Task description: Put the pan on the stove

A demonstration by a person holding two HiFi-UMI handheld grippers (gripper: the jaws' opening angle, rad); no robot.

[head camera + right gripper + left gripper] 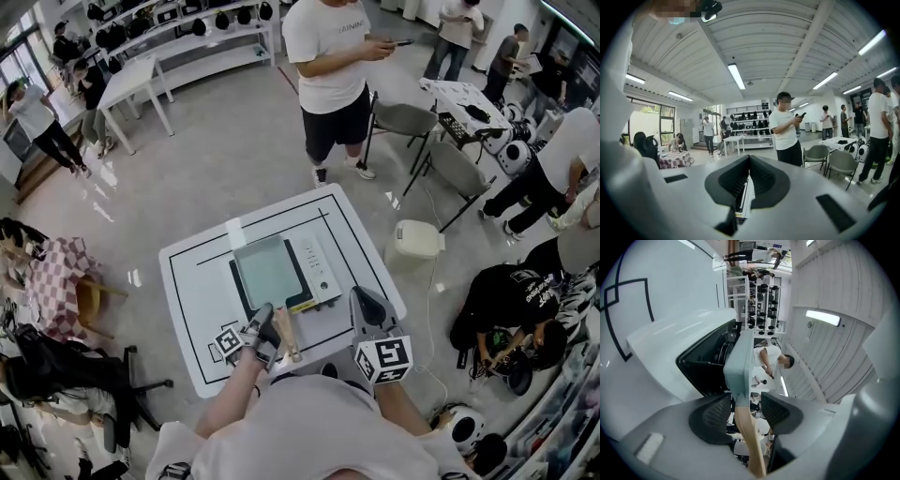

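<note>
White table [187,281] with black lines stands before us in a busy room, and the stove [319,267] sits at its middle. We reach the left forearm forward from the body. The left gripper [265,330] is over the near edge of the stove, with its jaws closed on the wooden handle [286,336] of the pan [267,272]. The square grey-green pan lies over the black stove top. We cannot tell whether it rests there or hangs just above.

The left gripper [746,411] view is rolled sideways and shows the pan [740,362] edge-on, with the handle [750,441] between the pads.

The right gripper [366,298] is held near the table's near right edge. Its own view shows the right gripper [749,180] jaws drawn almost together and holding nothing, with only a slit between them.
</note>
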